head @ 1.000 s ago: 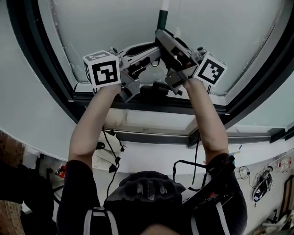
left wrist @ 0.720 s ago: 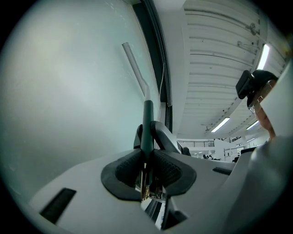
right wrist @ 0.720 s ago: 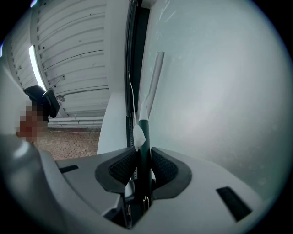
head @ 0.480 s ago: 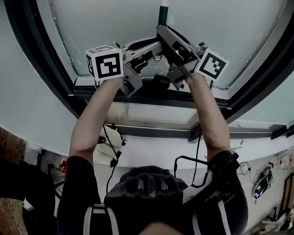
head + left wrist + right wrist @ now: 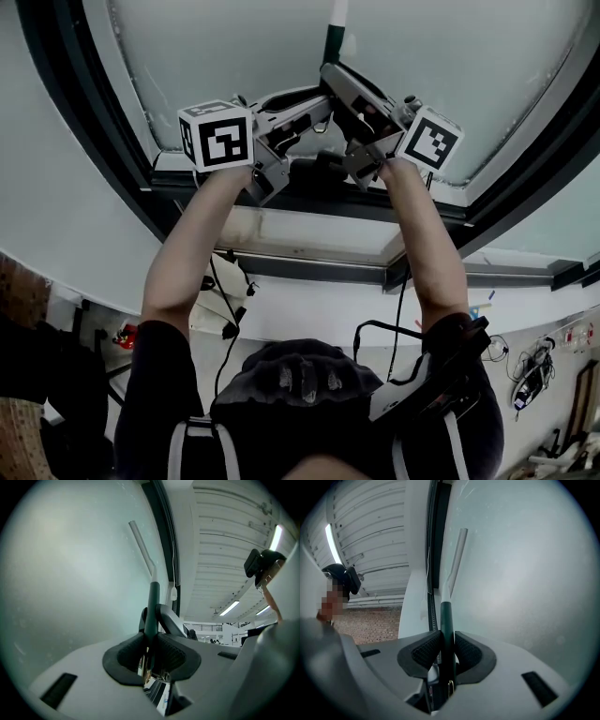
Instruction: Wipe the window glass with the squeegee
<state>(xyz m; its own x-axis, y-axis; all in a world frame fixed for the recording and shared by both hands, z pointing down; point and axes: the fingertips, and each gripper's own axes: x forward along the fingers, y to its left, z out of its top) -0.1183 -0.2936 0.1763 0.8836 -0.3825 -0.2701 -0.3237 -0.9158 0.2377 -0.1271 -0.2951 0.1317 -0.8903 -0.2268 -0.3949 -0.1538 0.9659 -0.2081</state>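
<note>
I have both grippers clamped on the squeegee (image 5: 332,37), a slim round pole, dark green where I grip it and pale grey above. The left gripper (image 5: 151,656) has its ribbed black rubber pads (image 5: 176,654) pressed in on the green section, with no slack on either side. The right gripper (image 5: 446,653) pinches the same green section between its own textured pads (image 5: 426,651). In the head view both sets of jaws meet on the pole from opposite sides, left gripper (image 5: 317,108) just below right gripper (image 5: 330,73), and the black-and-white marker cubes (image 5: 217,137) sit well apart.

The pale shaft (image 5: 140,545) slants up across the smooth, milky window glass (image 5: 70,564). Its blade end lies outside my views, so I cannot tell whether it touches the glass. The dark metal frame (image 5: 436,536) runs straight along one side of the pole, close by. The pane (image 5: 525,564) spreads wide on the other side.
</note>
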